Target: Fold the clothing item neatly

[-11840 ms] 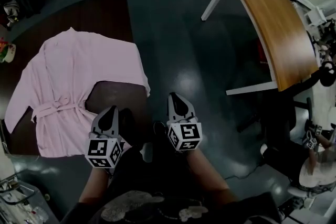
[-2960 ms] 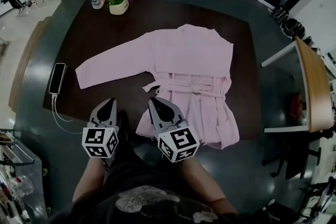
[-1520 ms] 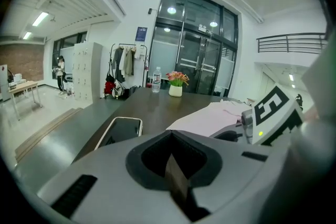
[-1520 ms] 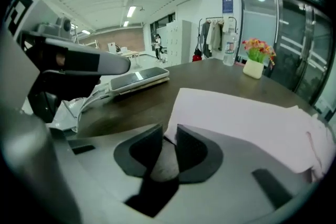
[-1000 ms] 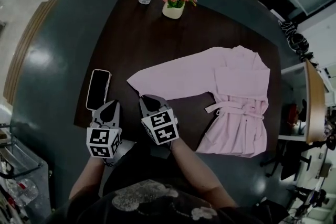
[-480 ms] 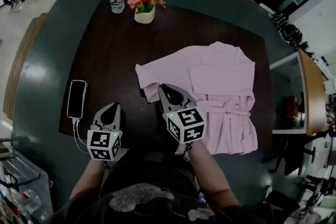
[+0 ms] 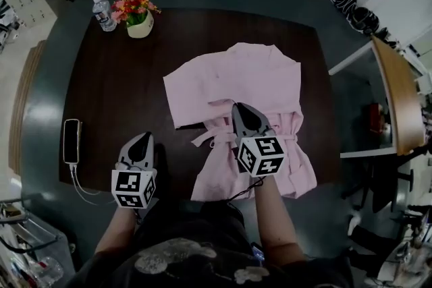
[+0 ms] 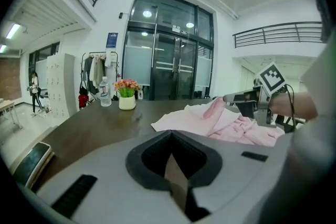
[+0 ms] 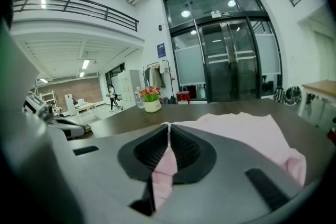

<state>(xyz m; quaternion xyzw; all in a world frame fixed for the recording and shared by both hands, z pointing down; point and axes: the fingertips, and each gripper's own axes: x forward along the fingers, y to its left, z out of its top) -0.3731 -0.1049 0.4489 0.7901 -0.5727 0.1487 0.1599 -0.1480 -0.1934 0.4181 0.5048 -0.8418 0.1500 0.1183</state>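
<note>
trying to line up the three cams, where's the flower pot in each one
Head view: flower pot upper left, near the table's far corner.
Left gripper view: flower pot left of centre, at the table's far end.
Right gripper view: flower pot left of centre, beyond the pink robe.
Shared landmark: the water bottle stands just left of it in all three.

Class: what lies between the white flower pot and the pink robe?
Nothing: only bare dark brown wooden tabletop separates the white pot of flowers from the pink fabric robe, seen in the head view.
</note>
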